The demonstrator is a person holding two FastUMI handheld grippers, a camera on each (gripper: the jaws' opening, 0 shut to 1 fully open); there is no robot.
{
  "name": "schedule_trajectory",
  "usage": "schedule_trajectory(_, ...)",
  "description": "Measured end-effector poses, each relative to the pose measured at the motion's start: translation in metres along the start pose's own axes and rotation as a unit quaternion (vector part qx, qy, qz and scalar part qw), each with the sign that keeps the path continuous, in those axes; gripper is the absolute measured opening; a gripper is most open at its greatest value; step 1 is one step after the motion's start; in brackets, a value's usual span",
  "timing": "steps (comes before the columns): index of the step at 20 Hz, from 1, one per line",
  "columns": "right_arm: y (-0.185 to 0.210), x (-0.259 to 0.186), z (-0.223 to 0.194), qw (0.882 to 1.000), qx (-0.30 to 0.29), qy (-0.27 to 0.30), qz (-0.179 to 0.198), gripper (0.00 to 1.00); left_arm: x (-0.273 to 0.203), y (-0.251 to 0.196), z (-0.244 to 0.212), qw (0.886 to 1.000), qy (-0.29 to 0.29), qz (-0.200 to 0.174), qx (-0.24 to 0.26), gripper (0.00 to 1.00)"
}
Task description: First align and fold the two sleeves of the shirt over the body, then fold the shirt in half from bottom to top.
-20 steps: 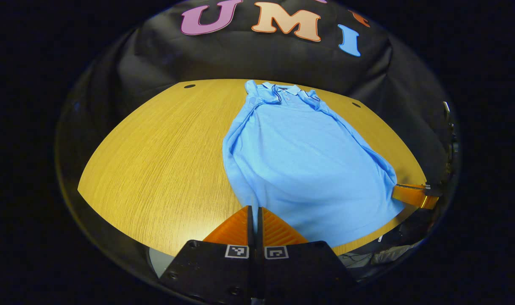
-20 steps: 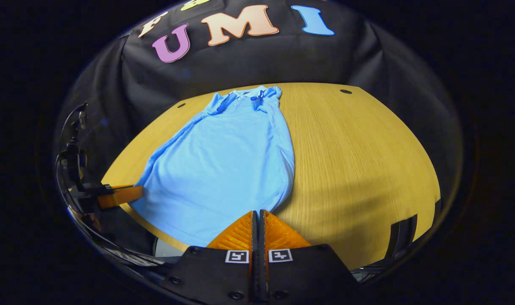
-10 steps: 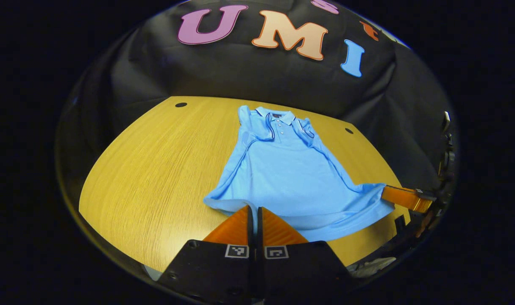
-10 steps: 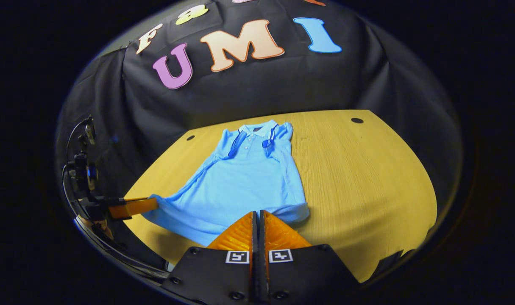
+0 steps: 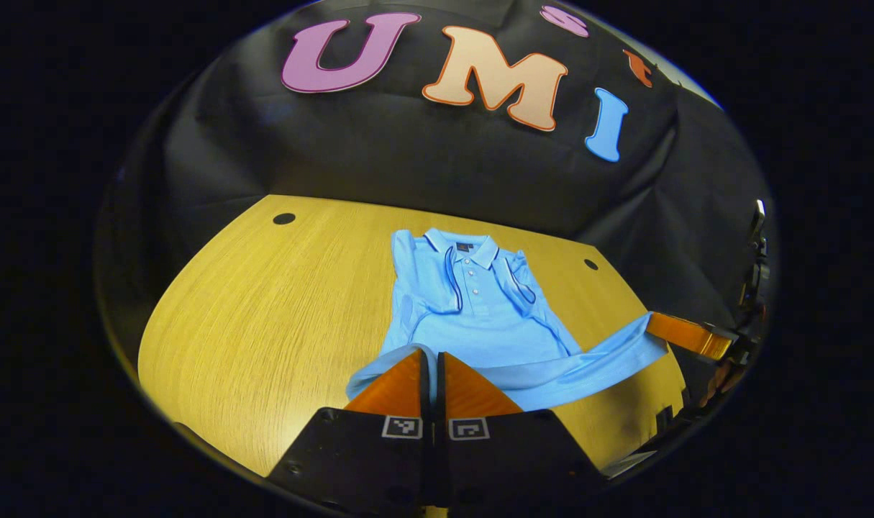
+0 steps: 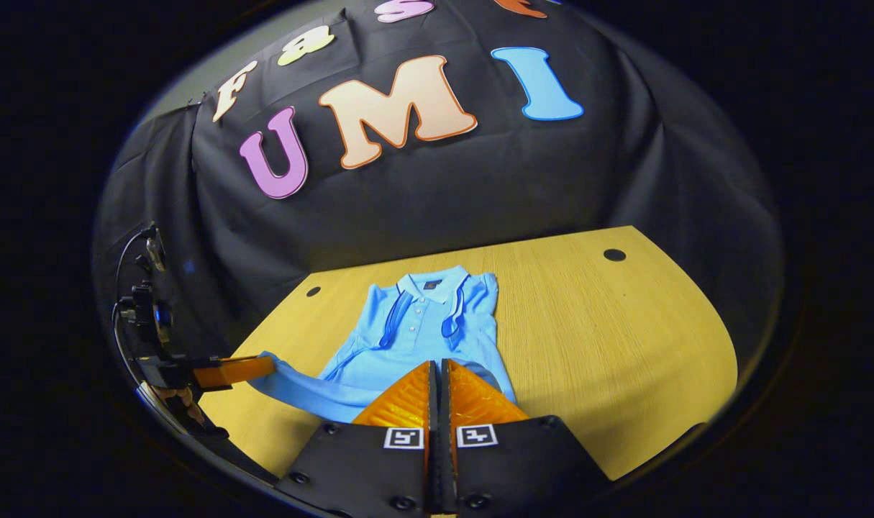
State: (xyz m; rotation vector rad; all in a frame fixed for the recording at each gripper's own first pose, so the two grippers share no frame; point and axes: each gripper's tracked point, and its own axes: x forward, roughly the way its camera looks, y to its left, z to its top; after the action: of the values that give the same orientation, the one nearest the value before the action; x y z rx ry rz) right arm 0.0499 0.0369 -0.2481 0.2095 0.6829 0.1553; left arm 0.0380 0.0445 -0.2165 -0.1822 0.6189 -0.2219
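Now mid bottom-to-top fold: hem lifted and carried toward collar.

Shirt [image 5: 480, 309] flat on worktop [image 5: 264, 302], collar end far, both sleeves already folded over chest; lower half off the surface versus a second ago, hem strung as a taut band between the two corners. Left claw [image 5: 429, 352] pressed together, pinching near hem corner; right claw [image 6: 437, 363] likewise pinched on its corner, seen also at far right of left gripper view. Sleeve step looks done; remaining: keep corners level, lay hem at collar, release.
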Motion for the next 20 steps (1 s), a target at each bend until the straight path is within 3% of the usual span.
schedule_trajectory(9, -0.006, 0.093, 0.079, 0.998, 0.000, -0.057, -0.016, 0.02, 0.085, 0.023, 0.095, 0.999, -0.038, -0.002, 0.004, 0.00)
schedule_trajectory(20, -0.036, 0.211, 0.103, 0.995, 0.015, -0.073, -0.065, 0.02, 0.201, 0.057, 0.132, 0.999, -0.049, 0.003, 0.023, 0.00)
